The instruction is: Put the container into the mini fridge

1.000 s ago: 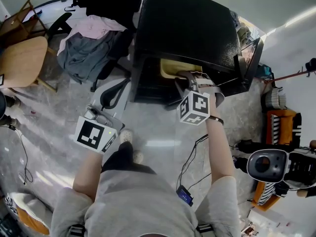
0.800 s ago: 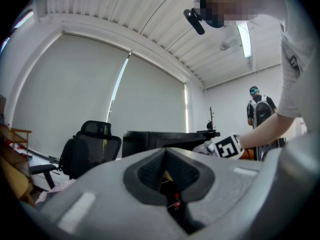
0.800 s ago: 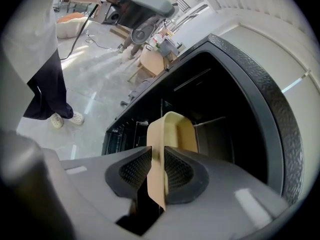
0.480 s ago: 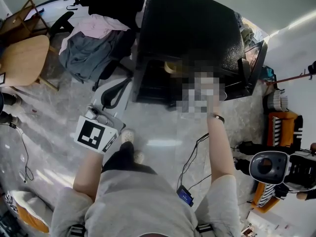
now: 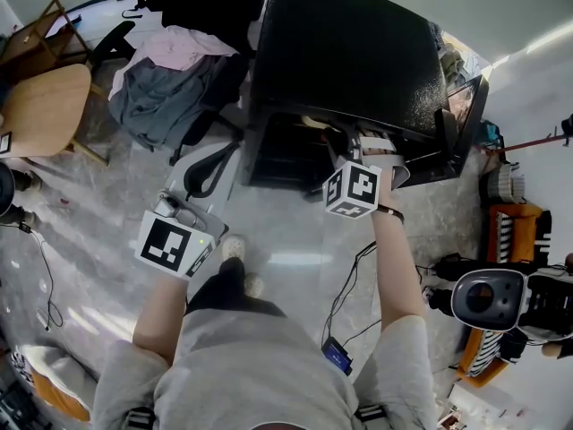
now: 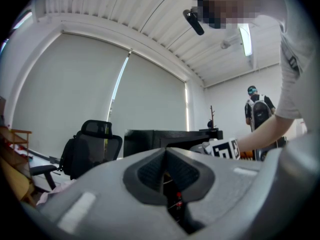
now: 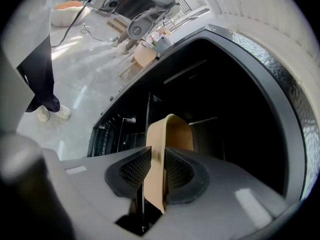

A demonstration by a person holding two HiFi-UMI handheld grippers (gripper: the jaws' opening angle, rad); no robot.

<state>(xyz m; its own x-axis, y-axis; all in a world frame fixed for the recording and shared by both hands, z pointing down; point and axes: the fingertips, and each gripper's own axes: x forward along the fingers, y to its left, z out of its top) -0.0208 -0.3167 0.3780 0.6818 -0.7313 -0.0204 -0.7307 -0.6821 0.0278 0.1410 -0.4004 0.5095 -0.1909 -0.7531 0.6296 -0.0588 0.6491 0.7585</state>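
Observation:
The black mini fridge point(image 5: 345, 56) stands open, its door point(image 5: 458, 119) swung out to the right. My right gripper point(image 5: 355, 146) reaches into the opening, shut on a tan plastic container point(image 7: 169, 144). In the right gripper view the container stands on edge between the pads, inside the dark fridge interior point(image 7: 225, 109). From the head view only a sliver of the container point(image 5: 314, 122) shows under the fridge top. My left gripper point(image 5: 179, 211) hangs to the left of the fridge, over the floor. Its jaws point(image 6: 165, 171) are shut with nothing in them.
An office chair heaped with clothes point(image 5: 166, 83) stands left of the fridge, and a wooden chair point(image 5: 36, 110) farther left. Cables point(image 5: 345, 294) trail over the floor. A grey machine point(image 5: 488, 301) and an orange object point(image 5: 512, 231) sit at the right. Another person point(image 6: 257, 109) stands far off.
My right gripper has pushed the container deeper into the fridge, so most of it is now hidden under the fridge top. The left gripper has stayed put.

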